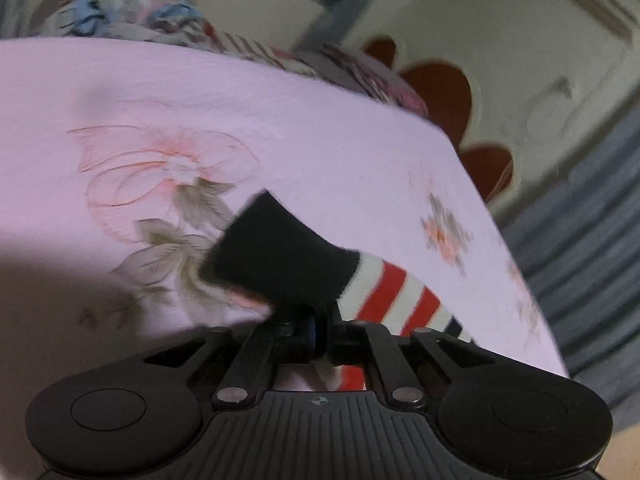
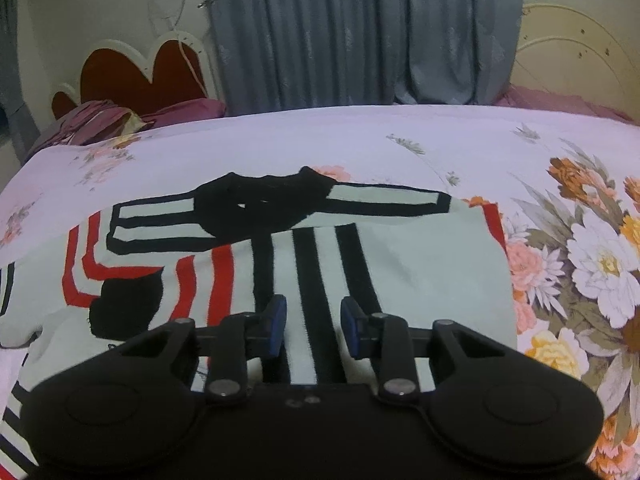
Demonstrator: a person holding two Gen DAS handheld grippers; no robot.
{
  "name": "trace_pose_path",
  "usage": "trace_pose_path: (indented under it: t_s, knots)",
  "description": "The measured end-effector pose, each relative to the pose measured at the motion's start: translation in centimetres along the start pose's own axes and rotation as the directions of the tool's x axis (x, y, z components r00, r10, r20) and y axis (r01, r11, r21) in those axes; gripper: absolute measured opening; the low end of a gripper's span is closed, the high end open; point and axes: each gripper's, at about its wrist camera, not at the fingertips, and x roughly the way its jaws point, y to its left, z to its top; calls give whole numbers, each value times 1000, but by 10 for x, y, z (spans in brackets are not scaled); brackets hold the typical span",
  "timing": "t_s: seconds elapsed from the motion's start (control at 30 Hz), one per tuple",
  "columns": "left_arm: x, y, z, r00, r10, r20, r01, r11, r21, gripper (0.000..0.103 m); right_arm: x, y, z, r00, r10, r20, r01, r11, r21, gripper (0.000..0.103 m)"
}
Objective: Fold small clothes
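At lower centre of the left wrist view, the left tongs pinch the striped garment by its black cuff, probably a sleeve end, ready for folding. The right tongs hover narrowly parted and empty over the body panel spread flat on the bed.

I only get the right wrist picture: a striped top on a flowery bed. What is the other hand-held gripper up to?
Observer: The left hand-held gripper is shut on the black cuff of a sleeve.
Operator: Is that sleeve striped too?
Observer: Yes. Next to the cuff, the sleeve has red and white stripes.
Operator: Anything else over there?
Observer: A pile of colourful clothes shows beyond the far edge of the pink sheet.
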Motion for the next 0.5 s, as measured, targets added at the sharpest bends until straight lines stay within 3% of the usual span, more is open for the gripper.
trace_pose_path:
  t_s: [0.1,0.2,0.3,0.5]
  knots:
    - [-6,-33,-1,998,-62,27,58,989,138,3,-4,-2,0,1000,-13,7,13,1000,9,29]
    - [-11,-81,-12,989,-150,16,141,954,266,3,-6,-3,1,1000,-19,16,19,1000,16,29]
    - [-16,-139,-35,968,-248,-44,246,894,373,3,-8,-7,1,999,-27,22,26,999,27,29]
    - [-27,-242,-104,912,-356,-205,410,759,506,3,-13,-23,3,999,-29,39,26,998,63,30]
